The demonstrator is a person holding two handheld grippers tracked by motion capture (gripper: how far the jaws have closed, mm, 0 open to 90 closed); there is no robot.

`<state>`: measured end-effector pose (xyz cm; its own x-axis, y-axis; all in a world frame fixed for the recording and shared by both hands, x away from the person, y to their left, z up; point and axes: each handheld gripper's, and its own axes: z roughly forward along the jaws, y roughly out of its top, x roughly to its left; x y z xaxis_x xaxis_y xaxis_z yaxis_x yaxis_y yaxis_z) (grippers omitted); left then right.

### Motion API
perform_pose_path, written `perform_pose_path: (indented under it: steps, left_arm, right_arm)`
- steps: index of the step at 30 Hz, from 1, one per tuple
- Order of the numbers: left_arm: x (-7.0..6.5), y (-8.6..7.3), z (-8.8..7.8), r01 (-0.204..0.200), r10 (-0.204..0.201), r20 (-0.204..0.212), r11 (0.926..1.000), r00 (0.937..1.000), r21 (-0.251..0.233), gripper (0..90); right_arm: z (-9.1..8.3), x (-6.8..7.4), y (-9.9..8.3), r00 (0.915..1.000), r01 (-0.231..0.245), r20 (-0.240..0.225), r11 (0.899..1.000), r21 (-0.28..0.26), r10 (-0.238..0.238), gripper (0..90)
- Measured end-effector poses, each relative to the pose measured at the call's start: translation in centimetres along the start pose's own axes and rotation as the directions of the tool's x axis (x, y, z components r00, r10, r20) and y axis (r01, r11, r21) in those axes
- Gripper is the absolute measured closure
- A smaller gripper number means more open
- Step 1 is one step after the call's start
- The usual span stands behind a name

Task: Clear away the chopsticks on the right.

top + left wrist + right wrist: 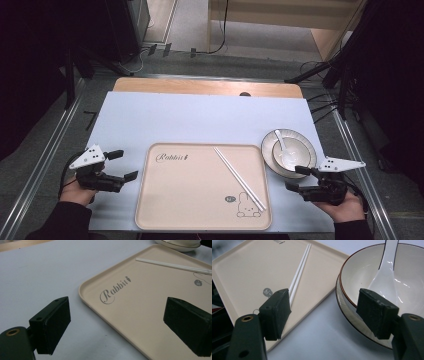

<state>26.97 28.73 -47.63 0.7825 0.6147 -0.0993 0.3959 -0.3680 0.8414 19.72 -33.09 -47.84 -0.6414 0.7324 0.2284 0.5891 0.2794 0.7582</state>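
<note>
Both grippers, left (122,164) and right (296,178), had jaws wide open, empty. Bowl (292,151) at 3 o'clock of tray (165,200): likely ceramic, slick, fragile; grip rim.

- I see a wooden table (200,86) under a pale blue-grey mat (175,120) that covers most of its top.
- On the mat, near my edge, lies a beige tray (195,200) printed "Rabbit".
- Just beside the tray's right side sits a plate (267,160), resting on the mat and close to its right edge.
</note>
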Motion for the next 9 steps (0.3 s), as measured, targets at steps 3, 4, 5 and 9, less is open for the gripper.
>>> perform_pose_path:
  steps: [3, 4, 5, 9]
  left_arm:
    - [0.0, -0.03, -0.03, 0.0, 0.0, 0.0, 1.0, 1.0, 0.001, 7.8]
    - [0.0, -0.02, -0.05, 0.0, 0.0, -0.001, 1.0, 1.0, 0.001, 7.8]
    - [0.02, -0.03, -0.05, 0.0, 0.0, 0.0, 1.0, 1.0, 0.0, 7.8]
    - [0.06, -0.06, -0.08, -0.002, 0.002, -0.002, 1.0, 1.0, 0.002, 7.8]
  right_arm:
    - [0.11, 0.01, 0.03, 1.0, 0.002, -0.001, 1.0, 0.003, -0.002, 27.8]
    - [0.17, 0.06, 0.07, 1.0, 0.006, -0.005, 1.0, 0.002, -0.006, 27.7]
    - [0.17, 0.06, 0.07, 1.0, 0.006, -0.005, 1.0, 0.002, -0.006, 27.7]
    - [0.23, 0.07, 0.09, 0.9999, 0.001, -0.012, 1.0, 0.002, -0.001, 27.4]
